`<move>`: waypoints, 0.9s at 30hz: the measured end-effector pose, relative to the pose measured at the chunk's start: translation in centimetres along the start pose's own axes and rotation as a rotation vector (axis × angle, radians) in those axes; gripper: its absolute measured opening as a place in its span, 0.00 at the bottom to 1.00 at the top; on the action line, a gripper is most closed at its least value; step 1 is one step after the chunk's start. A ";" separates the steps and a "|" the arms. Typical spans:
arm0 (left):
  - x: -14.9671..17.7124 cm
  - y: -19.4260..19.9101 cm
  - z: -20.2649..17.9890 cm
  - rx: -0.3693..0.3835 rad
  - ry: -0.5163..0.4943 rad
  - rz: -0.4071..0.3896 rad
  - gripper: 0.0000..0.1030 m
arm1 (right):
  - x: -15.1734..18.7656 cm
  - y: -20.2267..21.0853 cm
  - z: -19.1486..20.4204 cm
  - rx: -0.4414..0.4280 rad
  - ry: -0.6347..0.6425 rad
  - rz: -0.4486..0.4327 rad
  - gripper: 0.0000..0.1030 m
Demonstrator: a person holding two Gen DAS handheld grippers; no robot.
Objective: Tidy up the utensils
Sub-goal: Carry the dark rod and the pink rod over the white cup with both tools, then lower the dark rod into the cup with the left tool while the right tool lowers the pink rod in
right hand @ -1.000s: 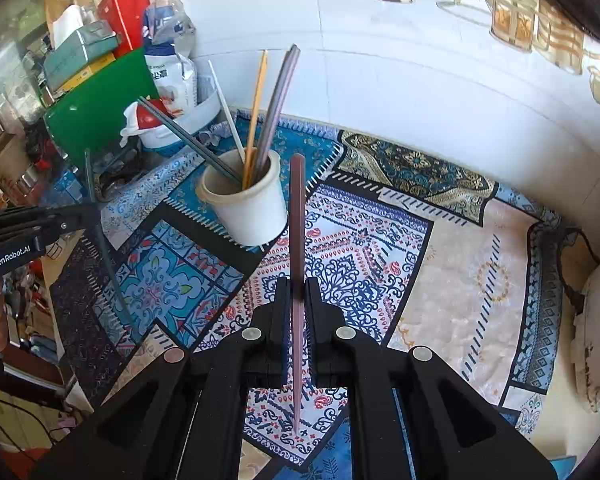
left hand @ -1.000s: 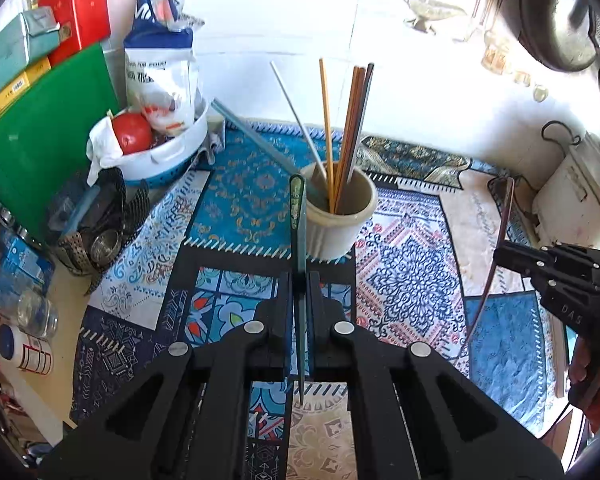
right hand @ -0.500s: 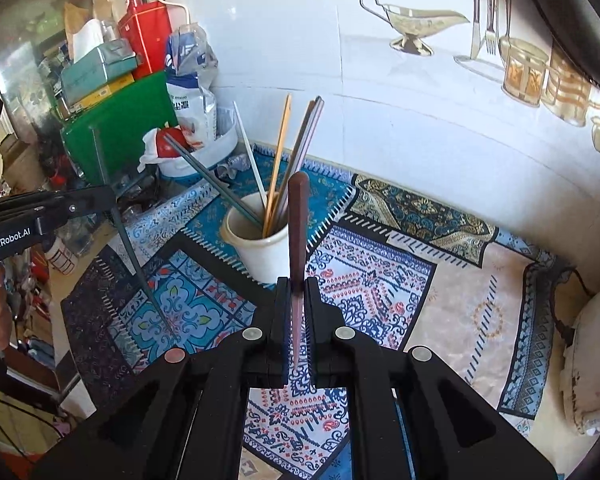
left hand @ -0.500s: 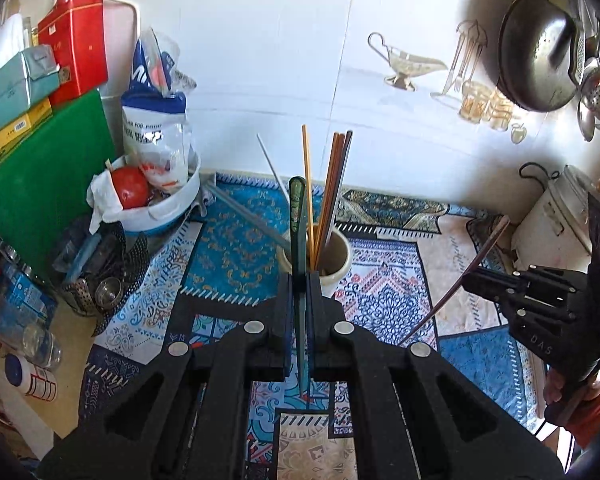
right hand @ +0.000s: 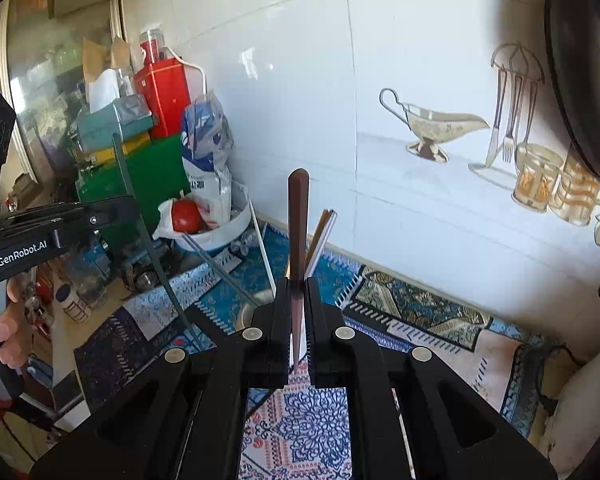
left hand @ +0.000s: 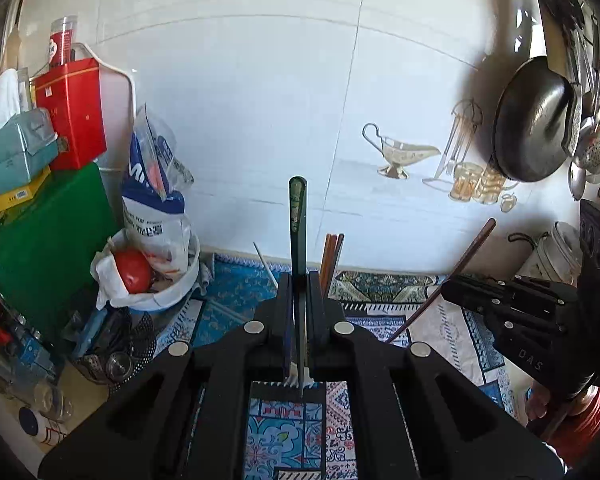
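Behind both claws, each pinching 1 chopstick [left hand: 298, 216], bowl [left hand: 168, 296] holds tomato [left hand: 134, 271].

Ahead of the tool I see a white tiled wall [left hand: 260, 100], brightly lit, with a printed decal of a gravy boat [left hand: 404, 152] and glasses off to the right. A black wok [left hand: 536, 120] hangs on the wall further right, casting a soft shadow. Below me the worktop [right hand: 496, 344] is covered by a patterned blue mat [left hand: 236, 292]. To the left stand a green board [left hand: 48, 240], a red tin [left hand: 74, 112] and a white bowl [left hand: 180, 280].
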State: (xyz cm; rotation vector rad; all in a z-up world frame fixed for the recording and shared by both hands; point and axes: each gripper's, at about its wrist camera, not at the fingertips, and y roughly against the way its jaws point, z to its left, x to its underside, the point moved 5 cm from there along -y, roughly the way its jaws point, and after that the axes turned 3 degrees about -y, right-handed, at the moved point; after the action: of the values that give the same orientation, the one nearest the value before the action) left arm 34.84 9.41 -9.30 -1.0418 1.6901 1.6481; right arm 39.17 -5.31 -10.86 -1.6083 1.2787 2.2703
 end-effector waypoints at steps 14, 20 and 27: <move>0.3 -10.8 1.0 -0.064 0.030 0.100 0.04 | 0.0 -8.8 0.8 -0.062 0.022 0.100 0.05; 2.6 -13.9 1.5 -0.049 0.032 0.206 0.04 | 1.6 -11.8 0.6 -0.086 0.020 0.194 0.06; 2.3 -13.0 0.9 -0.035 -0.008 0.208 0.04 | 1.0 -11.9 0.7 -0.077 0.037 0.217 0.06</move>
State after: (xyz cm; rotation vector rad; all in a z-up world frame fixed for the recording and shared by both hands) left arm 44.25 10.66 -18.55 -0.8990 1.8218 1.8139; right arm 44.14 2.50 -18.51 -1.6139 1.4585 2.4533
